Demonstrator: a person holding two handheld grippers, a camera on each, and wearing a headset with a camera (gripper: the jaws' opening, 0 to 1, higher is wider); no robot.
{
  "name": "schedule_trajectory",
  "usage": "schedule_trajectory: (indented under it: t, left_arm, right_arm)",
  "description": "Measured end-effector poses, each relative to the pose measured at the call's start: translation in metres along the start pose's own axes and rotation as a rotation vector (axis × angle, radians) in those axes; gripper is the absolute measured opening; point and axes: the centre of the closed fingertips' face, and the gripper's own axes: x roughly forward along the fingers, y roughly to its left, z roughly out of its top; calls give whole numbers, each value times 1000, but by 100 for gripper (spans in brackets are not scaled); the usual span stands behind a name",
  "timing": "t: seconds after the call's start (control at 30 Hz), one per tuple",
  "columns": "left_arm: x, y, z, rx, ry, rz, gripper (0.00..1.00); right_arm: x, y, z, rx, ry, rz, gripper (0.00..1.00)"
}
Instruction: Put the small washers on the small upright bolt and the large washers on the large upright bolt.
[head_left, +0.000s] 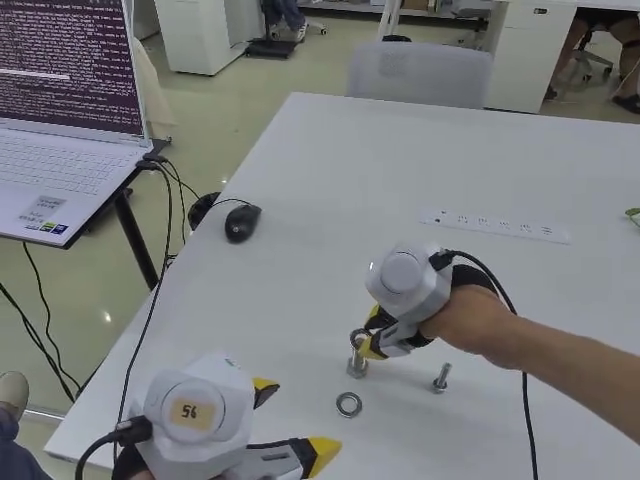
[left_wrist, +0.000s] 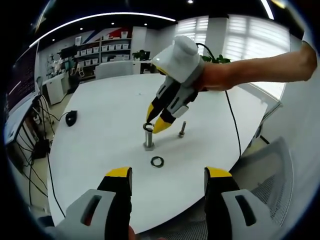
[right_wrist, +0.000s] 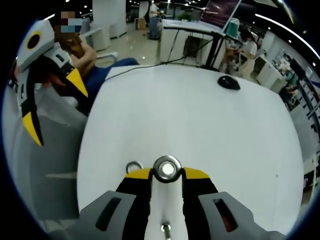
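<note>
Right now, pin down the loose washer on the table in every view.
Head view: loose washer low centre, nearer than the large bolt.
Left gripper view: washer mid-frame, just below that bolt.
Right gripper view: washer low, just left of the right gripper.
Shared landmark: the black mouse.

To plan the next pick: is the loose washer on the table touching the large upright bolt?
Apart. The left gripper view shows a strip of bare table between the loose washer and the base of the large upright bolt.

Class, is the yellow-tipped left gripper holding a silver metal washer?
No, the yellow-tipped left gripper stands open, with nothing between its jaws.
</note>
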Motion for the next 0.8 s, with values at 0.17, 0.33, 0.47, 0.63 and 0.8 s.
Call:
schedule_trajectory:
  t: [0.17, 0.33, 0.47, 0.63, 0.8]
  left_arm:
    - [-2, 2, -1, -4, 0, 4, 58]
    - [-2, 3, -1, -6, -1, 5, 58]
    - [-2, 4, 0, -6, -2, 6, 58]
    - [-3, 4, 0, -8, -3, 5, 58]
    - [-3, 5, -1, -8, -2, 5, 58]
  right_arm:
    - [4, -2, -3, 5, 13, 6, 23]
    - [8, -2, -4, 10, 24, 16, 23]
    - [11, 0, -4, 9, 32, 20, 23]
    - [16, -1, -8, 18, 46, 27, 24]
    - [22, 0, -13, 29, 60, 36, 24]
